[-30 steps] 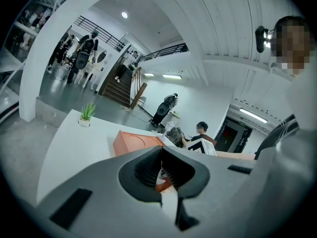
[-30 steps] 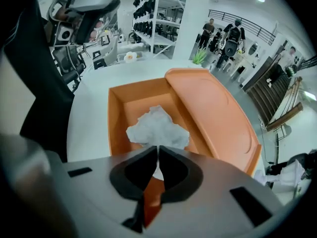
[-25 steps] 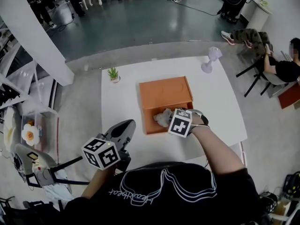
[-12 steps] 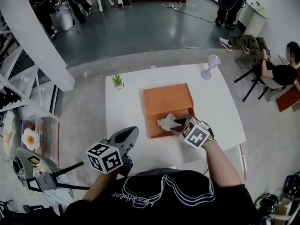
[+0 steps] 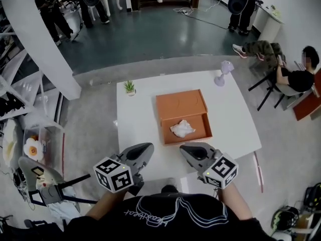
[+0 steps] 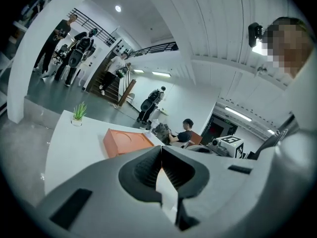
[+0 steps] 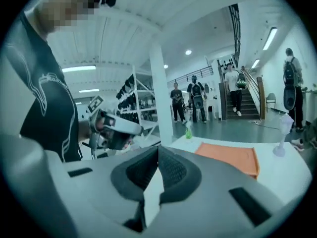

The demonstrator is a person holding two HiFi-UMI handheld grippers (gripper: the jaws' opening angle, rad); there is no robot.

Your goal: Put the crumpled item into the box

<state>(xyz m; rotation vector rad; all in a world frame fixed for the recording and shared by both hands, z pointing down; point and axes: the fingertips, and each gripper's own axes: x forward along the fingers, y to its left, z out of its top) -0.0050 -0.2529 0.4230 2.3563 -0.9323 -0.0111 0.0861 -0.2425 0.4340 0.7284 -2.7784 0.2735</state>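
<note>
Wad (image 5: 182,129), crumpled white, lies in the rectangular orange box (image 5: 176,102); ribbed jaws of left gripper (image 5: 149,147) and right gripper (image 5: 183,149) meet.

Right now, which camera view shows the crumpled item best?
The head view: the crumpled item lies in plain sight inside the open orange box. Both gripper views show only the box's outside; the item is hidden there.

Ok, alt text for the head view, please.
A crumpled white item lies in the open orange box on a white table. The left gripper and right gripper are shut and empty, near the table's front edge. A small plant stands at the far corner.
</note>
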